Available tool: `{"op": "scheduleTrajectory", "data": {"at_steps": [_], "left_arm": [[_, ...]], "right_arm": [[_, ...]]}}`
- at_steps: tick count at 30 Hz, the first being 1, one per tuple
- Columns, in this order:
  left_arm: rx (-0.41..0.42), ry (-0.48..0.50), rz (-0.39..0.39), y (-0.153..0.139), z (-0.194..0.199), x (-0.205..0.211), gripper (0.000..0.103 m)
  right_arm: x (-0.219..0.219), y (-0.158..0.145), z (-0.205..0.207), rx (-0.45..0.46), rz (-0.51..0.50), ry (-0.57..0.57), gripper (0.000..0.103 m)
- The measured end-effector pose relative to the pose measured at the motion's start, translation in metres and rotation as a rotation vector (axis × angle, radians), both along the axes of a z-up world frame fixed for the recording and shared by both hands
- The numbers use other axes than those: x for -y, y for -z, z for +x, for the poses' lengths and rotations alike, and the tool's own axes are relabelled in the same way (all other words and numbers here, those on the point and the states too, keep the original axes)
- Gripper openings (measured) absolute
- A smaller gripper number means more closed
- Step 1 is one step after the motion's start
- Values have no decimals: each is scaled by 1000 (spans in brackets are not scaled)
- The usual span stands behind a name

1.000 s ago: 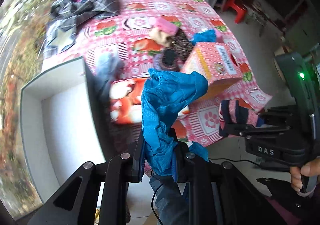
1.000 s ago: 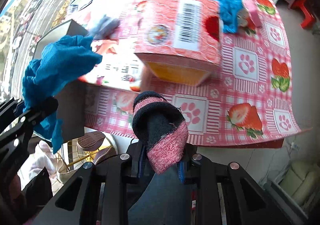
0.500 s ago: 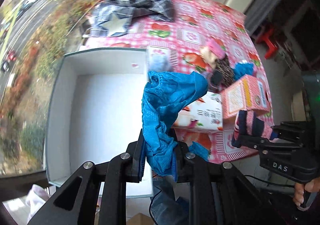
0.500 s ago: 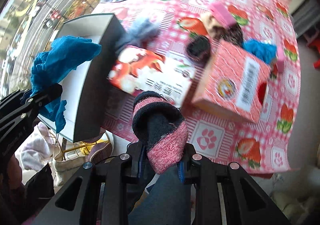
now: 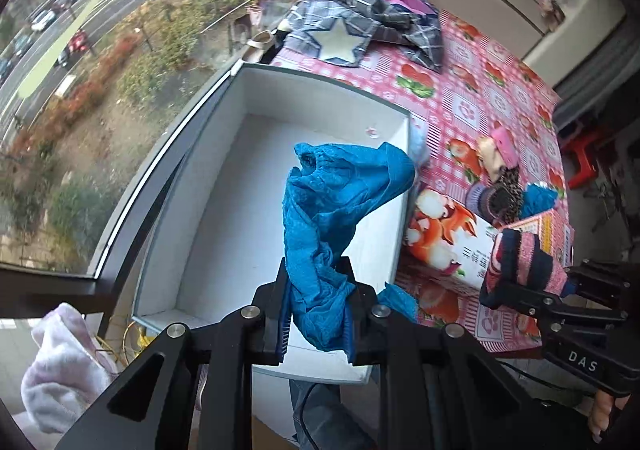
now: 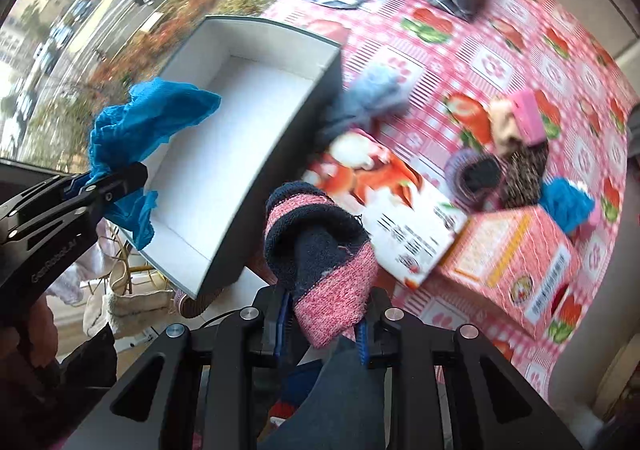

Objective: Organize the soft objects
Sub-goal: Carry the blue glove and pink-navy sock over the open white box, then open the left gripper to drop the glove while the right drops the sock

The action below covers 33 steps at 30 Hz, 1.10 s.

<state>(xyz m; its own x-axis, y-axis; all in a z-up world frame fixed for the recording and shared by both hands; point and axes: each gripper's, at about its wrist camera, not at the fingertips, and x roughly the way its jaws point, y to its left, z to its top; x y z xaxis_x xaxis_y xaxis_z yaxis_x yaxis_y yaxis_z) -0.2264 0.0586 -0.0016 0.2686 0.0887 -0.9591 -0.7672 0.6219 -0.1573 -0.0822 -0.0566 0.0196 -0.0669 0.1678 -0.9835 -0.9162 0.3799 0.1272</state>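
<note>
The crumpled bright-blue thin fabric piece (image 5: pixel 336 218) hangs limp over the open white cardboard box (image 5: pixel 320 98), pinched at its bunched lower end by the left gripper (image 5: pixel 318 314), whose fingers are clenched on it. It looks feather-light and floppy, with no stiffness at all, so I judge a pinch on the thick gathered middle is the safe hold; a loose edge would likely slip out.

Just beside the box, over its near right corner, the right gripper (image 6: pixel 322 324) has its fingers clamped on one chunky navy-and-pink knitted sock (image 6: pixel 320 250). That one seems thicker, springy and grippy, and easy to hold by the cuff.

Counting outward from the box on the pink strawberry-print surface (image 6: pixel 492 62): one grey-blue fuzzy piece (image 6: pixel 376 90) touching the box's right wall, two printed cartons (image 6: pixel 384 206) beyond it, and a small heap (image 6: pixel 516 158) further right with a pink-and-beige piece, a purple-rimmed sock, a speckled dark one and a second blue cloth. One plaid garment pile (image 5: pixel 376 18) lies behind the box.
</note>
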Motion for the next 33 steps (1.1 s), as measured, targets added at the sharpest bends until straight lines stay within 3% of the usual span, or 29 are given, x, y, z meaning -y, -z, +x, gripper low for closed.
{"op": "scheduleTrajectory", "data": {"at_steps": [15, 33], "left_arm": [[-50, -107, -7, 6, -31, -18, 22], [-108, -123, -52, 20, -38, -25, 22]], "right_arm": [[-38, -3, -32, -21, 20, -124, 27], [-74, 3, -64, -53, 19, -216, 27]]}}
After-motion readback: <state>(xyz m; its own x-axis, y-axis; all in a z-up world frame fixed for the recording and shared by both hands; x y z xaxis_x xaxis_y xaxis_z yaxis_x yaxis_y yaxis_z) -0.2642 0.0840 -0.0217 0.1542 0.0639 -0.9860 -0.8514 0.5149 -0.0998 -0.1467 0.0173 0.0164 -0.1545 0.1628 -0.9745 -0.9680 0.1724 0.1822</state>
